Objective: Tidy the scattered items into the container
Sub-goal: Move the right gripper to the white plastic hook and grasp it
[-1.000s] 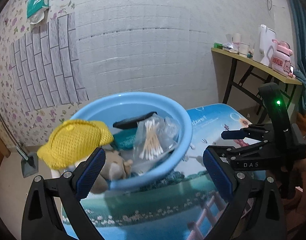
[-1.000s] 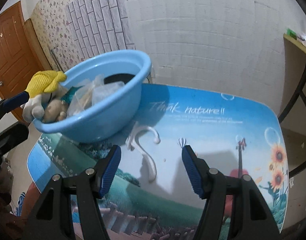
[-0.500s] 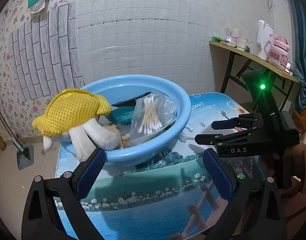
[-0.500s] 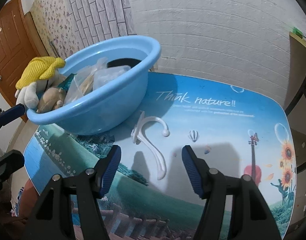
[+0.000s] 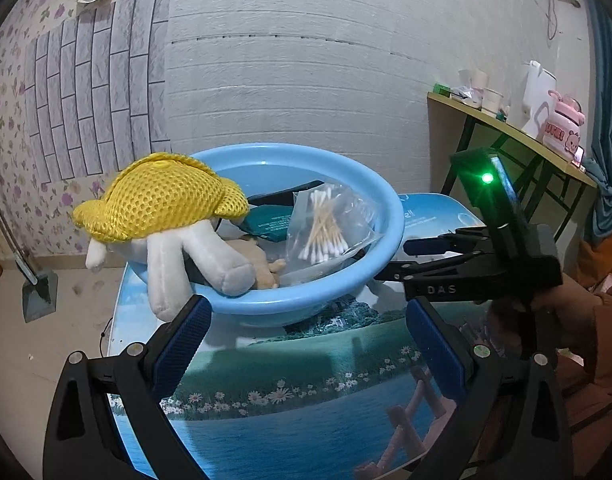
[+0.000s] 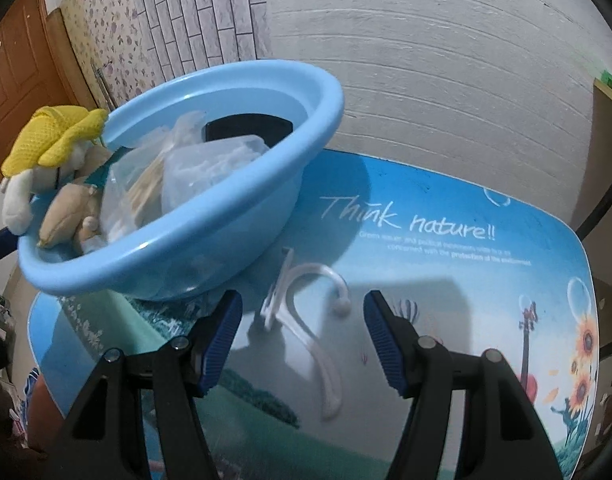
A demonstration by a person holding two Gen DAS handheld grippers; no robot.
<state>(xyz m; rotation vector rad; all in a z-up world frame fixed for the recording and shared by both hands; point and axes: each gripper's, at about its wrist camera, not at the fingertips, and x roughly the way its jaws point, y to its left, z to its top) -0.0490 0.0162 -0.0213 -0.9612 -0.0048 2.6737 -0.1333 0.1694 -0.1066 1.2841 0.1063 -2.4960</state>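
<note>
One hook left on the table, basin already full

Two grippers stand spread and empty. From the left wrist view, a plush toy in a yellow mesh hat (image 5: 162,200) hangs over the near rim of the blue basin (image 5: 385,216), beside a bag of cotton swabs (image 5: 325,228); the left gripper (image 5: 306,352) hovers before the basin. The right gripper (image 6: 302,336) points down at a white plastic hook (image 6: 306,312), which lies on the printed table (image 6: 445,280) just beside the basin, between the blue pads without touching them.
</note>
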